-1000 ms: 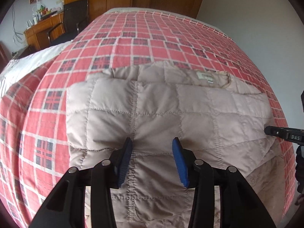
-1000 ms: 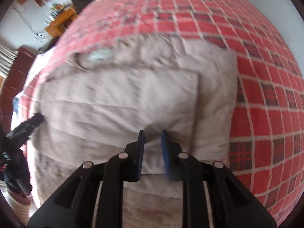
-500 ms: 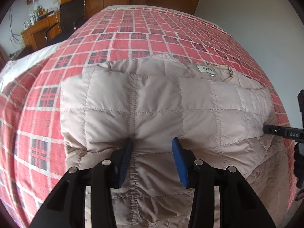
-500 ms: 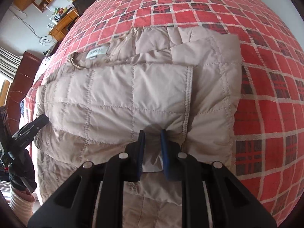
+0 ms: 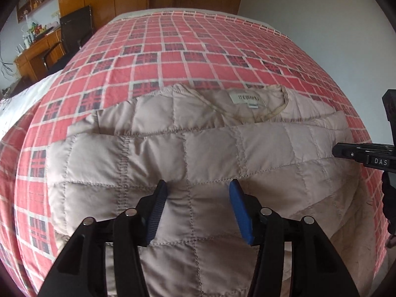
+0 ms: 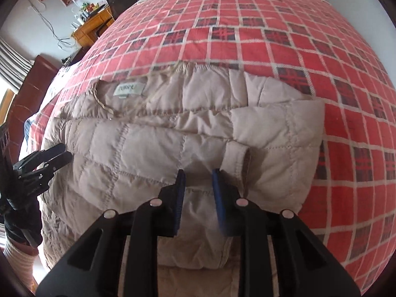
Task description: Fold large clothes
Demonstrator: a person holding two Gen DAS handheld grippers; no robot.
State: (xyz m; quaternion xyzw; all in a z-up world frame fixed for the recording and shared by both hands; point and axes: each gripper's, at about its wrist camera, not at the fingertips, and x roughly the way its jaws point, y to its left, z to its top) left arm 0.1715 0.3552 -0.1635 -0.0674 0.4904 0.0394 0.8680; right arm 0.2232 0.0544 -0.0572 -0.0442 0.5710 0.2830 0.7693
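My left fingers (image 5: pixel 196 206) stand wide open and my right fingers (image 6: pixel 198 193) half open, both empty above the folded jacket (image 5: pixel 198 153); the bed (image 5: pixel 198 57) beyond its far edge lies free.

Left gripper (image 5: pixel 196 190): two black angular plastic arms, each with a pair of round silver rivets, ending in blue ribbed pads (image 5: pixel 158 212); right gripper (image 6: pixel 197 183) is the same build, black arms, silver rivets, blue pads (image 6: pixel 179 198); seen from the left camera, its black side bar carries white letters "DAS"; a hand (image 6: pixel 14 212) in a dark glove grips the left tool, above a pale striped sleeve (image 6: pixel 17 259)
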